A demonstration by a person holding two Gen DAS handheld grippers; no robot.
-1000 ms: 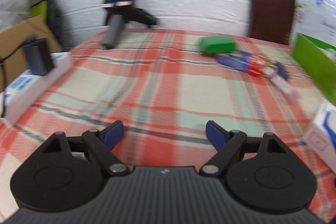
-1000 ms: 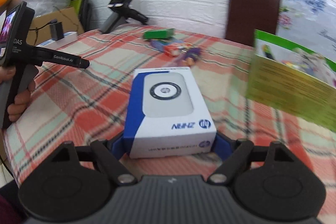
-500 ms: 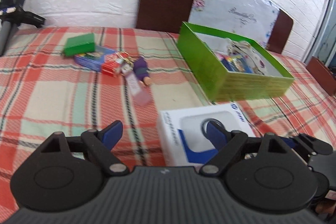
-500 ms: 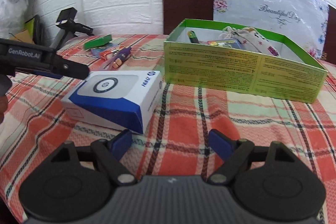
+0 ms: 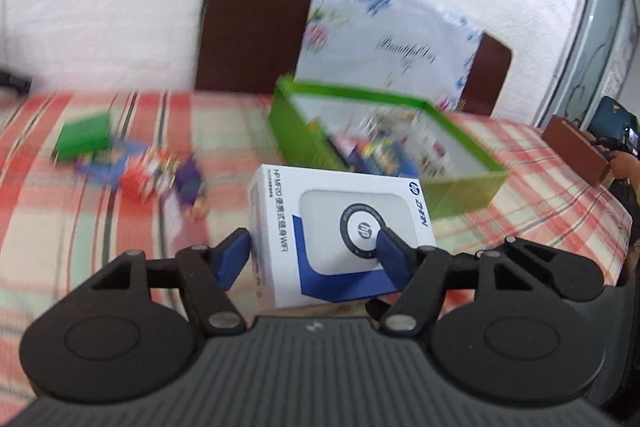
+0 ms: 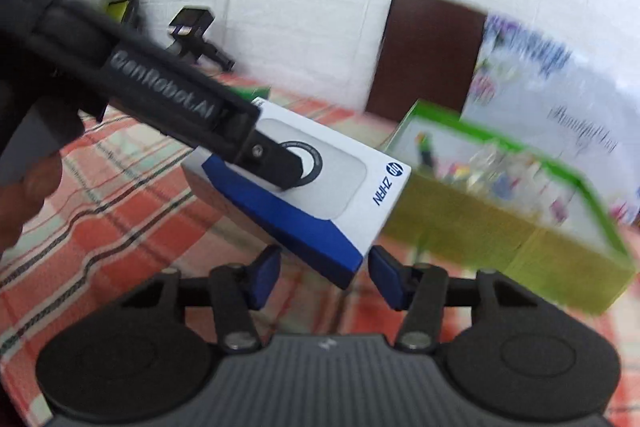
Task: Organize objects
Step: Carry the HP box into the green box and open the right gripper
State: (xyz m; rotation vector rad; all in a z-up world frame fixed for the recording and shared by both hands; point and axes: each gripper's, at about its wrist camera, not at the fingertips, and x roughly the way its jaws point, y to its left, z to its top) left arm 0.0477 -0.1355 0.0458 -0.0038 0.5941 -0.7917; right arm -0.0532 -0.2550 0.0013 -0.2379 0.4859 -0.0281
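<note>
The box (image 5: 340, 231), a flat white and blue carton, is printed with an "hp" logo, the word "ZHRN" and a grey rounded device picture with a ringed "hp" disc; a line of small text beginning "HP" runs along one white edge. It is held tilted above the tablecloth (image 5: 80, 211), just in front of the tray (image 5: 296, 131). The left gripper (image 5: 314, 253) is closed on the box: one blue pad presses the white side, the other lies on the printed top. In the right wrist view the left tool's black arm is marked "GenRobot.AI", with its tip on the ringed disc. The right gripper (image 6: 326, 277) is spread wide, its blue pads flanking the box's near corner without clearly touching it; nothing is held. The tray is a shallow green cardboard rectangle with blurred items inside. The cloth is a red, white and pale green plaid. Behind it, a floral sheet (image 5: 392, 39) bears cursive writing, too blurred to read.
</note>
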